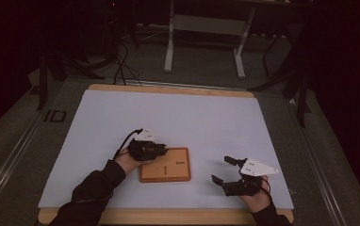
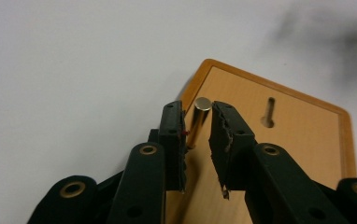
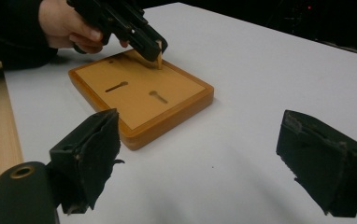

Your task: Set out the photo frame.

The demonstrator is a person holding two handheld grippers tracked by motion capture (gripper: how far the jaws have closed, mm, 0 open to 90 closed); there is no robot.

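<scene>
At the left of the high view, a person's dark sleeve (image 1: pixel 91 190) comes in from the near edge of the bench (image 1: pixel 178 113), whose top is covered by a pale sheet with a wooden border showing at the near and far edges. The left hand (image 1: pixel 126 162) holds the left gripper (image 1: pixel 161 149) over the far-left corner of a wooden board (image 1: pixel 166 172) that lies flat on the sheet, near the middle and toward the near side.

In the left gripper view the jaws are nearly closed around a small brass-coloured metal pin (image 2: pixel 198 119). The left pad touches the pin; a thin gap shows on the right side, so a firm grip on both sides cannot be confirmed. The pin stands tilted, its flat round end toward the camera. In the right gripper view its lower tip (image 3: pixel 159 63) rests on or just above the board's far edge.

The board has a darker raised rim and two keyhole-shaped slots (image 3: pixel 158 97) cut into its lighter face, near each other.

To the right, well apart from the board, the right hand (image 1: pixel 258 197) holds the right gripper (image 1: pixel 225 170) low over the bare sheet near the bench's near edge. Its jaws are spread wide and hold nothing, pointing left toward the board.

Beyond the bench, a dim floor with cables (image 1: pixel 121 66) and a pale frame leg (image 1: pixel 168 42) is visible.
</scene>
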